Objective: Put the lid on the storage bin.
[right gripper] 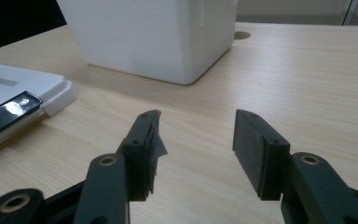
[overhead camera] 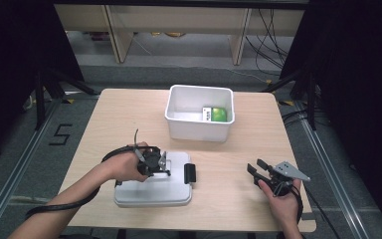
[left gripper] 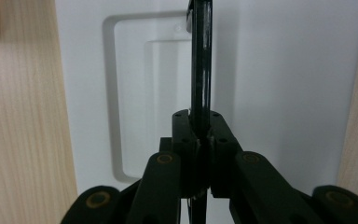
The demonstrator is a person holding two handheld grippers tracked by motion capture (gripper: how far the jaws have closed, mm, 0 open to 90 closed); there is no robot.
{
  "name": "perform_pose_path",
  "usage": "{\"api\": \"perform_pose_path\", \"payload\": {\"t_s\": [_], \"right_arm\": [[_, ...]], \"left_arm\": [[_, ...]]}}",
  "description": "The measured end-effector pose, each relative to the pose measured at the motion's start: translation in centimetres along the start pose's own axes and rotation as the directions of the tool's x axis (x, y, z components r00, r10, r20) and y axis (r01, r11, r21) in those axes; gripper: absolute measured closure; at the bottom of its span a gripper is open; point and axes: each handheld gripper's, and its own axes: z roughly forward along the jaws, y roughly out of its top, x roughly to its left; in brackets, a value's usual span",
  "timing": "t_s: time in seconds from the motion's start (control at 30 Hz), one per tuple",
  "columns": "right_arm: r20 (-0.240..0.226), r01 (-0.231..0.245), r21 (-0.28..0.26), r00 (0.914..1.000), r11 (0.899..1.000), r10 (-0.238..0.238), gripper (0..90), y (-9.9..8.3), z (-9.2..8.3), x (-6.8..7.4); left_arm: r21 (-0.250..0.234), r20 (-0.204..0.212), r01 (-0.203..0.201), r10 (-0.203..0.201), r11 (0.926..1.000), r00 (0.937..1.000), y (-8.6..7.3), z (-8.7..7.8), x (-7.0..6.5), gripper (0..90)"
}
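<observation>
The left gripper is clamped on the thin black handle of the white lid, which lies flat at the table's near left — the open bin sits beyond it, far and slightly right. The right gripper, jaws apart and empty, rests at the near right, well clear of the lid — the left hand looks set to carry it.

Left claw on white lid; right claw apart, above table; white bin behind.
</observation>
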Motion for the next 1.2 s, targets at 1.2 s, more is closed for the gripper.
{"api": "perform_pose_path", "payload": {"t_s": [1.2], "right_arm": [[0.005, -0.002, 0.014, 1.0000, 1.000, 0.002, 51.2, -0.1, 0.2, 0.0]], "left_arm": [[-0.084, -0.096, -0.027, 0.019, 0.9961, 0.9952, 2.5, -7.6, 3.0, 84.1]]}}
